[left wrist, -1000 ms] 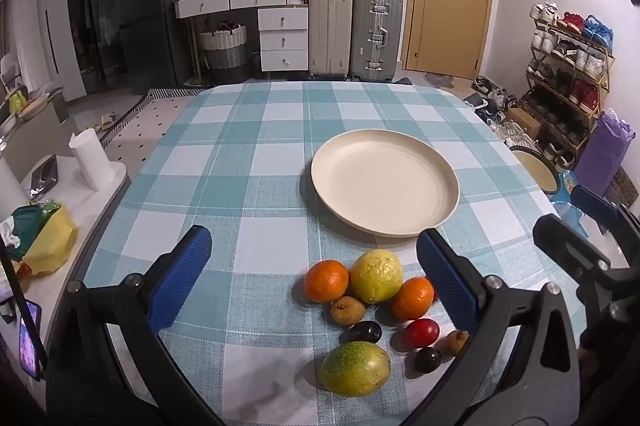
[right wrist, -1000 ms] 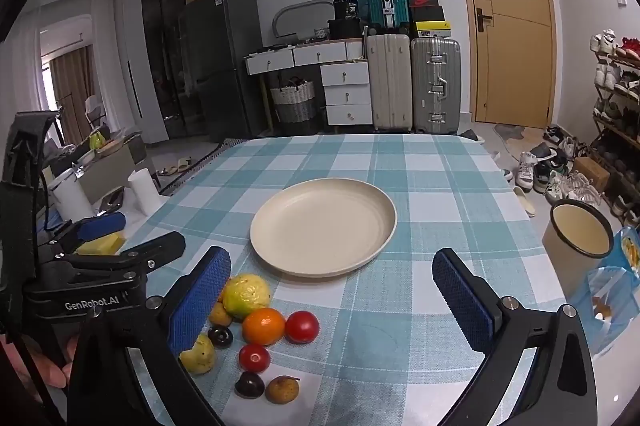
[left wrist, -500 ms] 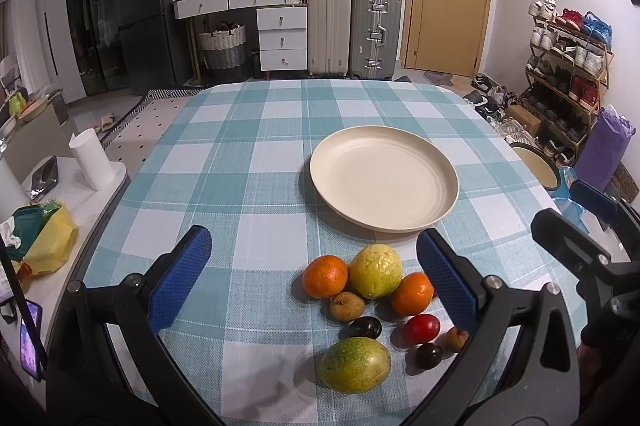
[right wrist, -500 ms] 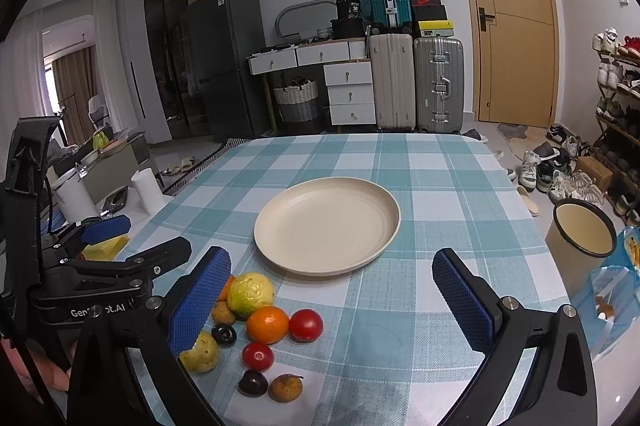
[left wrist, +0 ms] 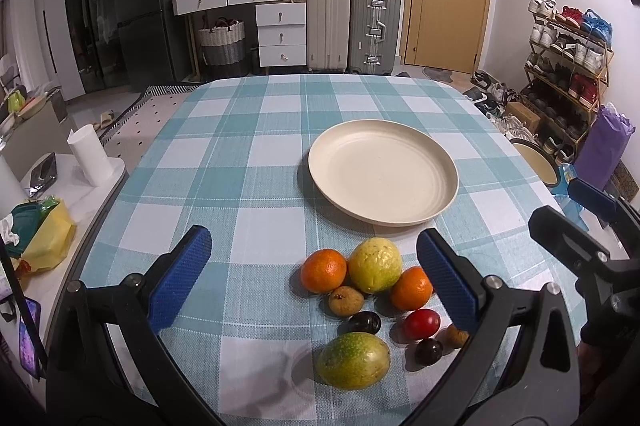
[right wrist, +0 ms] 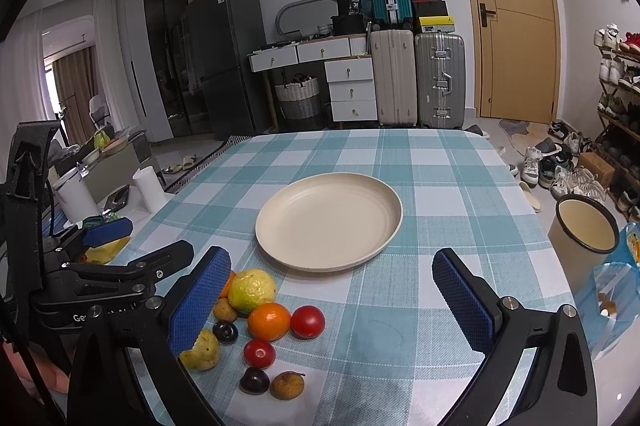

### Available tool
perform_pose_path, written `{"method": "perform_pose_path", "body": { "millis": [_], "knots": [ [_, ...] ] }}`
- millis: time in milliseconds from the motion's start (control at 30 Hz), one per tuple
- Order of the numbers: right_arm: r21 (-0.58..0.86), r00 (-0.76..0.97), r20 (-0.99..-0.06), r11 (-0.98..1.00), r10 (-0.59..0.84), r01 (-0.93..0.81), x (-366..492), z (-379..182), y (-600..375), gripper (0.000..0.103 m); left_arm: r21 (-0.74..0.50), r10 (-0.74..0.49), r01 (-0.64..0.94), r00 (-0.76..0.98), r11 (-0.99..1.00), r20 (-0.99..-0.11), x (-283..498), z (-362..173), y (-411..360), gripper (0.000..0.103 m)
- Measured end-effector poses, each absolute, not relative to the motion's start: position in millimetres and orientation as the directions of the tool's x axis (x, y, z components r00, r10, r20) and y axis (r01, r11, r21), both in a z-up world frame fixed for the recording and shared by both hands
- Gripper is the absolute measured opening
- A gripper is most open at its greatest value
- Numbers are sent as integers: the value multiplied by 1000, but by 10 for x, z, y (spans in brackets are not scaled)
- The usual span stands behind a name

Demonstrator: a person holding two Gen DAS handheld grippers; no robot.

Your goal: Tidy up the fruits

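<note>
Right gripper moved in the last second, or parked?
Yes. In the right wrist view the plate has slid slightly right of frame and the fruit pile up, so the open right gripper drifted left and back.

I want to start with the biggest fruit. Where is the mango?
In the left wrist view, the mango lies nearest the camera, at the pile's front, just behind it a dark plum.

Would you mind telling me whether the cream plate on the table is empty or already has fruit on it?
Empty. The plate shows only its bare cream surface in both views, and the fruits lie clustered on the tablecloth beside it.
</note>
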State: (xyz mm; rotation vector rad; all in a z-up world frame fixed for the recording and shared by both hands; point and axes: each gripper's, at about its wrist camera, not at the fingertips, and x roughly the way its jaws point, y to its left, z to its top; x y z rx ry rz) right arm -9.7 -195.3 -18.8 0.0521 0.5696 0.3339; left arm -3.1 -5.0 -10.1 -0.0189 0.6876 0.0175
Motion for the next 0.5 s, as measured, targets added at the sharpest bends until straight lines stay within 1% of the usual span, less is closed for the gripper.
{"method": "perform_pose_path", "body": {
  "millis": [500],
  "knots": [
    [145,785,-526,944,327,-296,-89,-198,-1957,103,-13,4,-15,770,1000,-637,-25,-117,-71,102]
  ]
}}
